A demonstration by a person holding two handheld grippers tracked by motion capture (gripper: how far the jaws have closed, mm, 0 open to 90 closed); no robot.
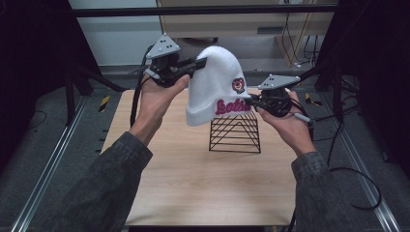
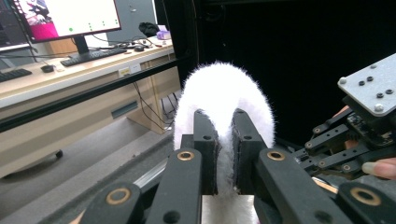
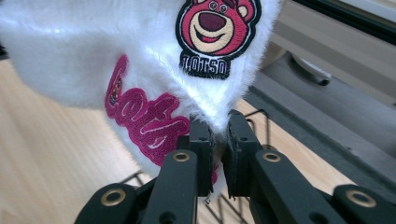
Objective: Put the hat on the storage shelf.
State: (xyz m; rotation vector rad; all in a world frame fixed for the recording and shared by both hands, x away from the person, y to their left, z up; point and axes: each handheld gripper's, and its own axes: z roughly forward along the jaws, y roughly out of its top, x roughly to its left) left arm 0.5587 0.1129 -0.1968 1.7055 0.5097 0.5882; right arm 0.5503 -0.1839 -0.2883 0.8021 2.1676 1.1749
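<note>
Hanging upright, white beanie (image 1: pixel 215 84), crown up, cuff down

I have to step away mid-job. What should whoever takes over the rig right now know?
Left hand-held gripper: shut on the crown of the white fuzzy beanie with pink lettering.
Right hand-held gripper: shut on the beanie's cuff edge, near the bear patch.
The beanie hangs in the air above the black wire stand on the wooden table.
Done: beanie gripped and lifted.
Left: probably setting it over the stand.
</note>
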